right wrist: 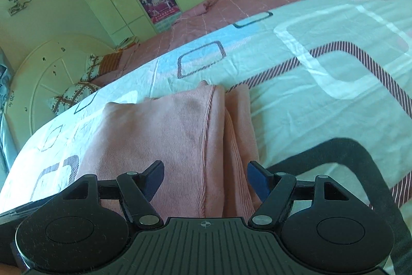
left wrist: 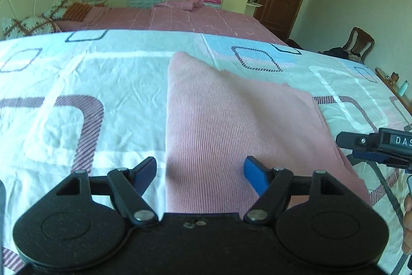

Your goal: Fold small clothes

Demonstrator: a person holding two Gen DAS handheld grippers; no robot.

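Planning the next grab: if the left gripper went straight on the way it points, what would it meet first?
Most likely the pink garment lying on the patterned sheet; the open left gripper hangs just above its near left edge, though depth is unclear.

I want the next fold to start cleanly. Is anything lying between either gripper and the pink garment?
Nothing visible. The pink garment lies right under the open left gripper and the open right gripper, with only patterned sheet around it.
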